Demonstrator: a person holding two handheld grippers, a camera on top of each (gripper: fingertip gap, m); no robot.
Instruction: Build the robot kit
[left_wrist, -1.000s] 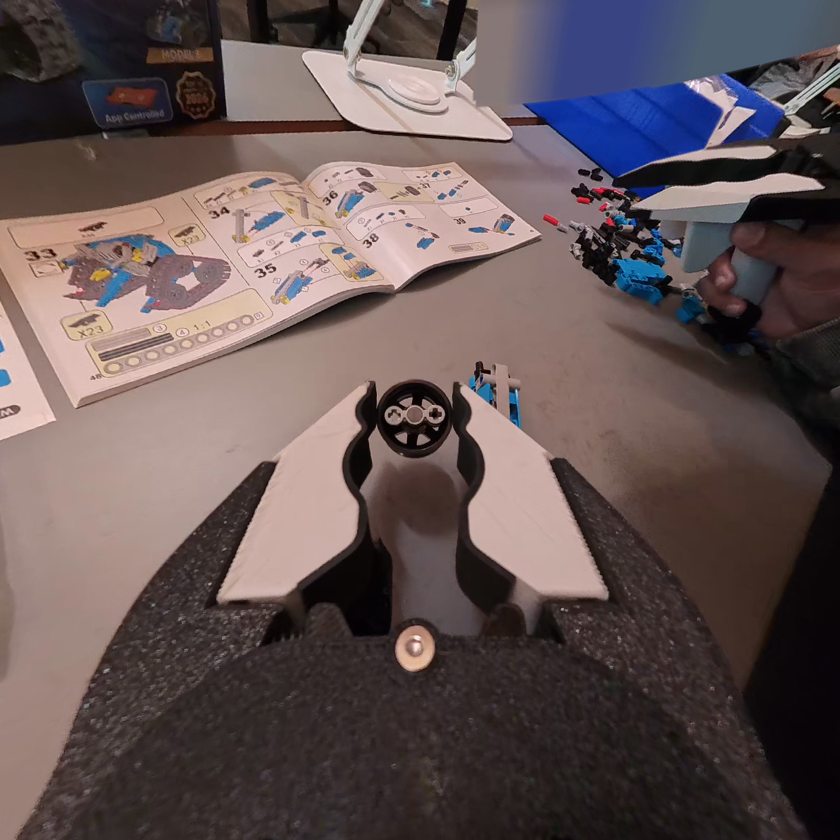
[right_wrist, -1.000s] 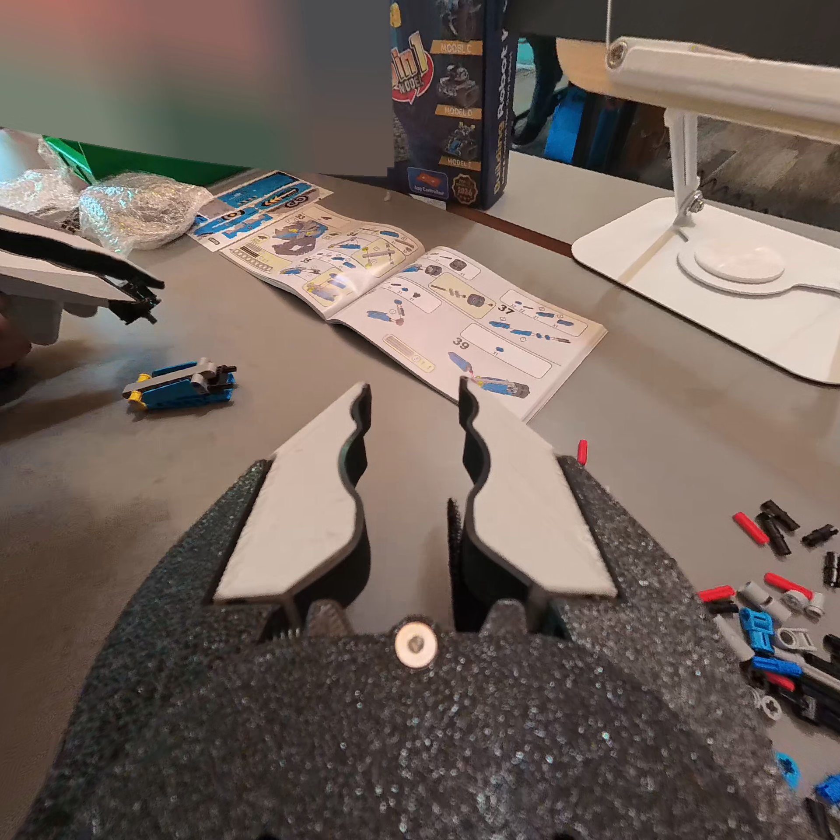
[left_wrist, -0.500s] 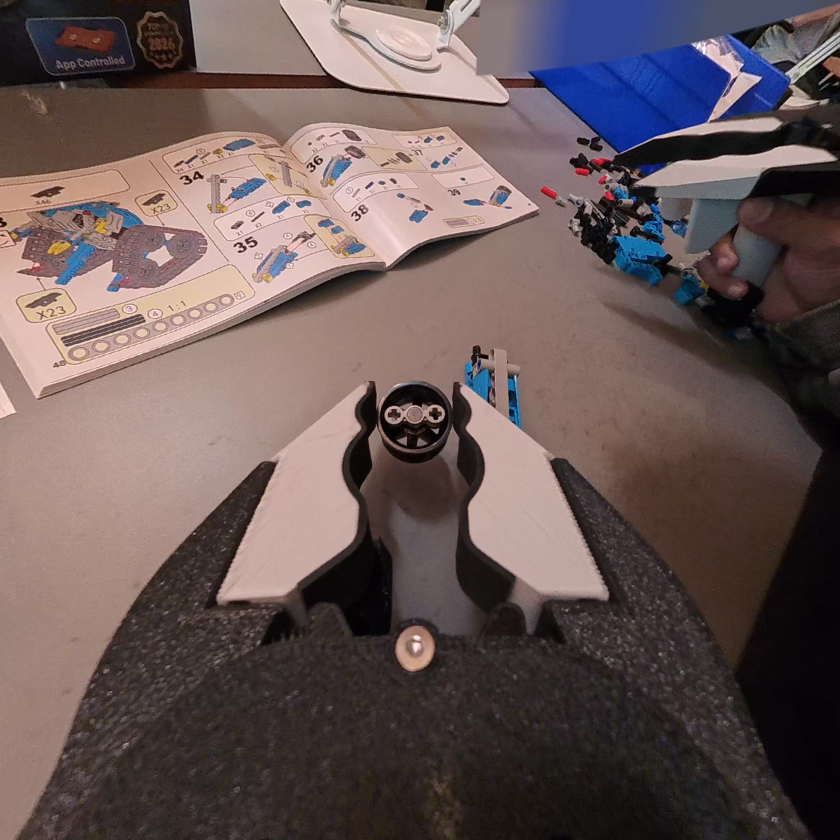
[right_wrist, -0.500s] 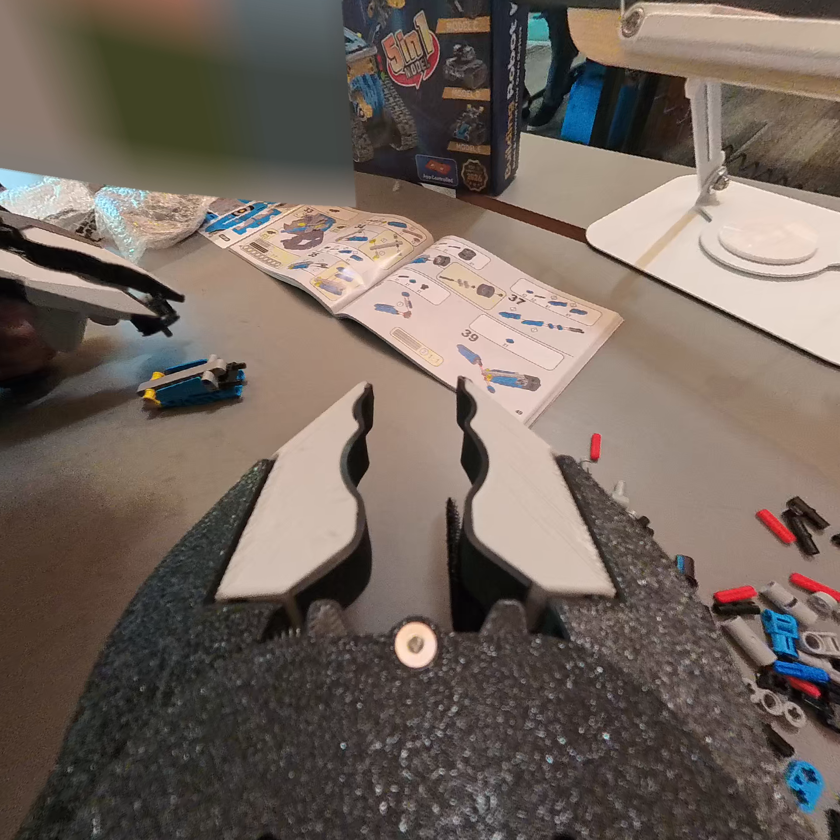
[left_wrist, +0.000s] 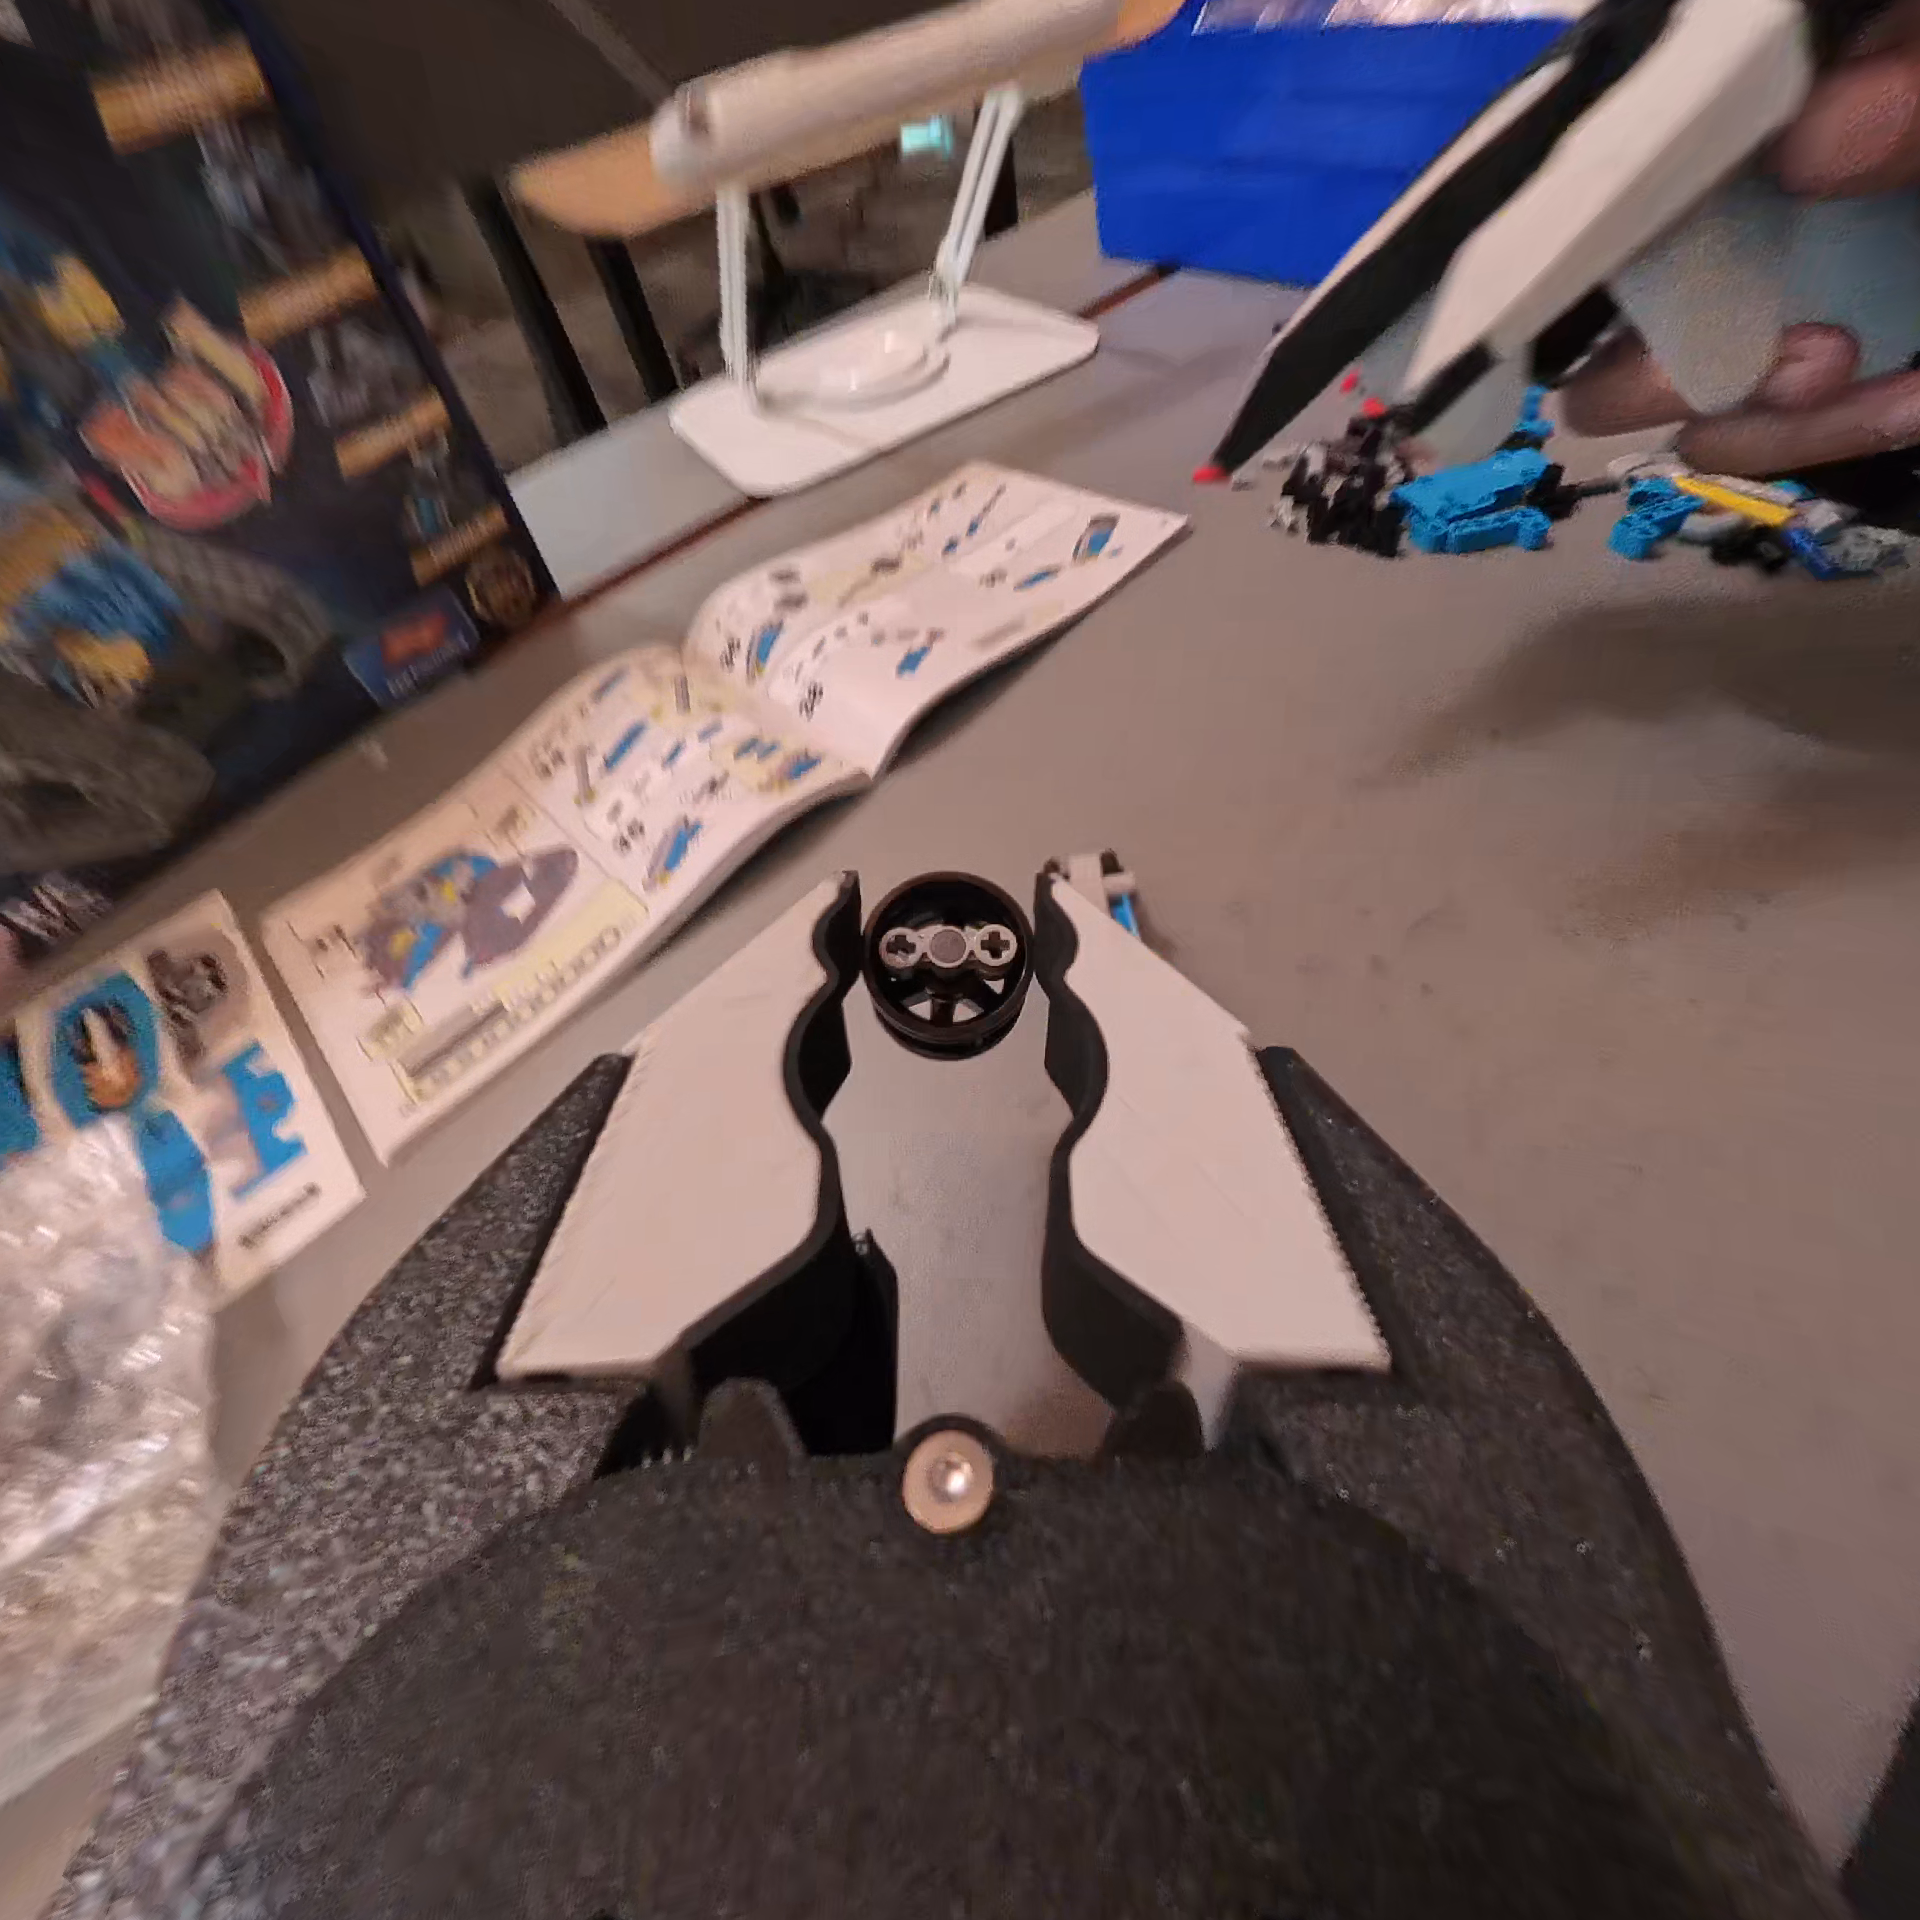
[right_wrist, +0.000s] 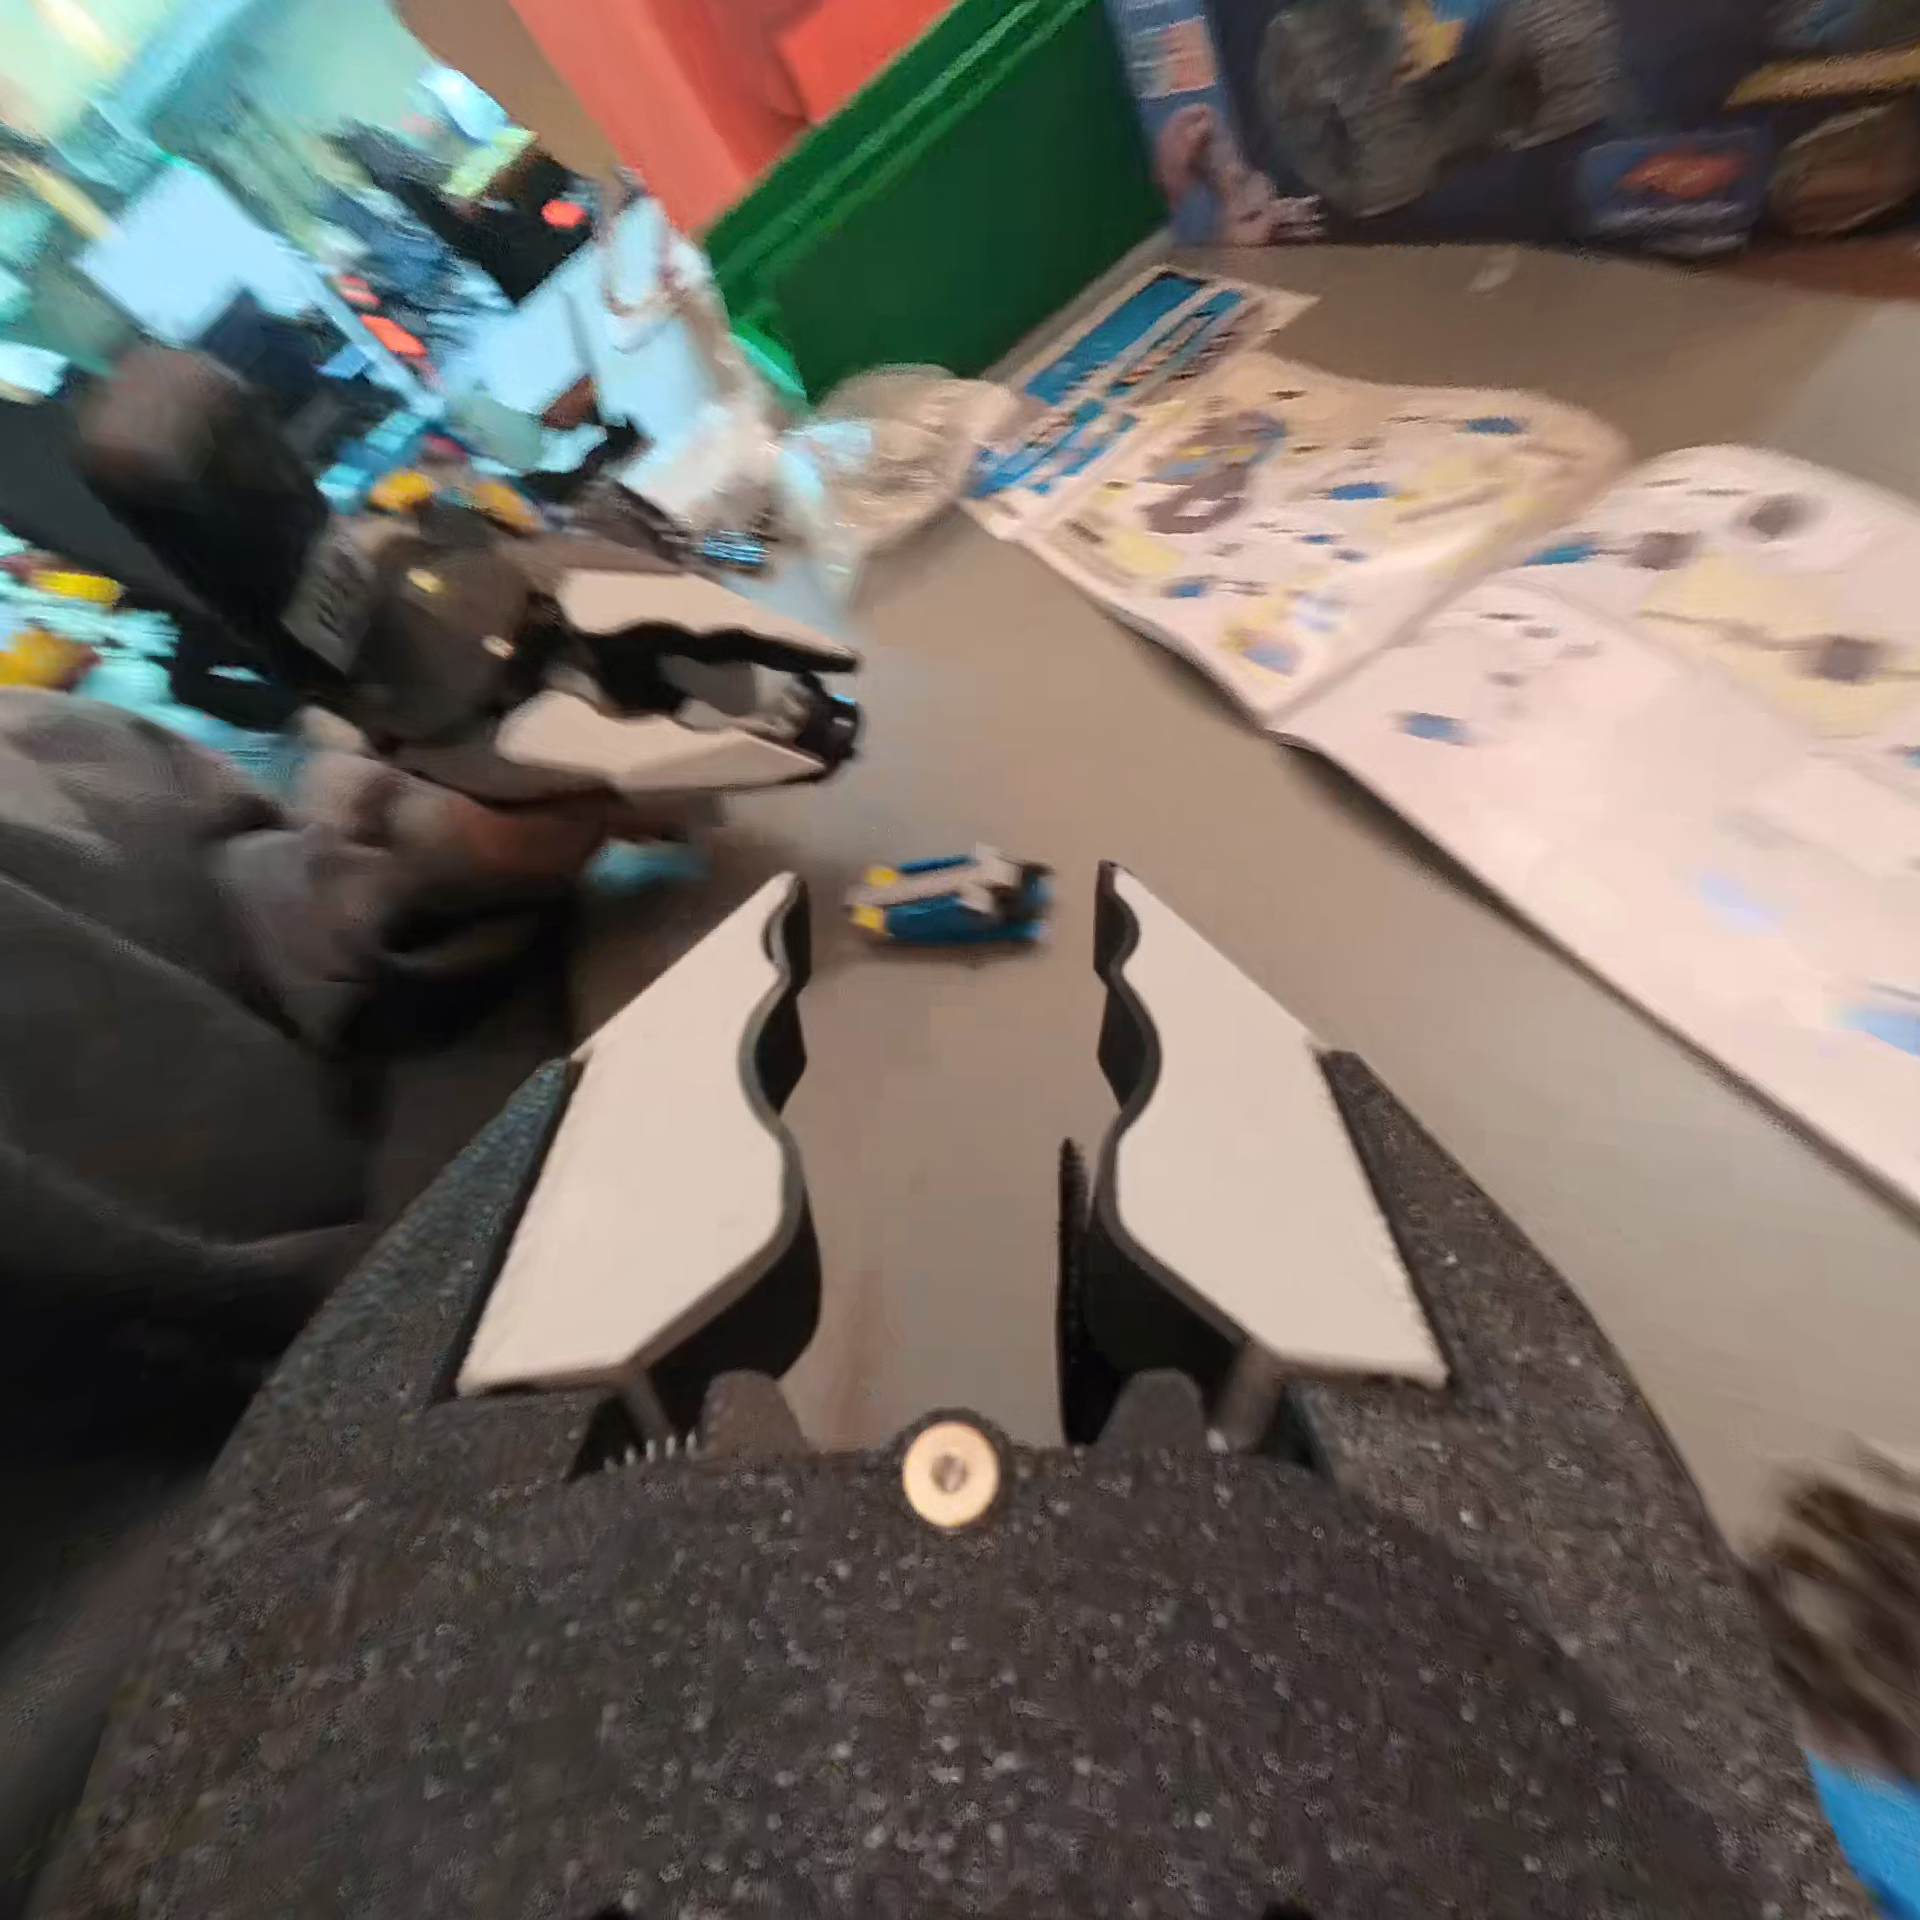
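Note:
My left gripper (left_wrist: 948, 914) is shut on a black wheel (left_wrist: 948, 961) with a grey hub, and both pads press its sides above the grey table (left_wrist: 1455, 935). It also shows in the right wrist view (right_wrist: 821, 717), at the left, with the wheel (right_wrist: 831, 717) at its tips. A small blue, grey and yellow brick assembly (right_wrist: 951, 902) lies on the table just beyond my right gripper (right_wrist: 948, 894), whose jaws stand wide open and empty on either side of it. In the left wrist view the assembly (left_wrist: 1117, 883) peeks out behind the right finger, and the right gripper (left_wrist: 1330, 426) hangs at the upper right.
An open instruction booklet (left_wrist: 727, 748) and a sticker sheet (left_wrist: 177, 1101) lie to the left. A toy box (left_wrist: 208, 416) and a white lamp stand (left_wrist: 883, 395) stand at the back. Several loose bricks (left_wrist: 1475, 509) lie at the right. Crumpled plastic (left_wrist: 83, 1403) lies near left. Tip to tip, the grippers are about 12 cm apart.
My right gripper has opened wider and swung left, from facing the booklet to facing the blue assembly. My left gripper has tilted and turned with the wheel still in it.

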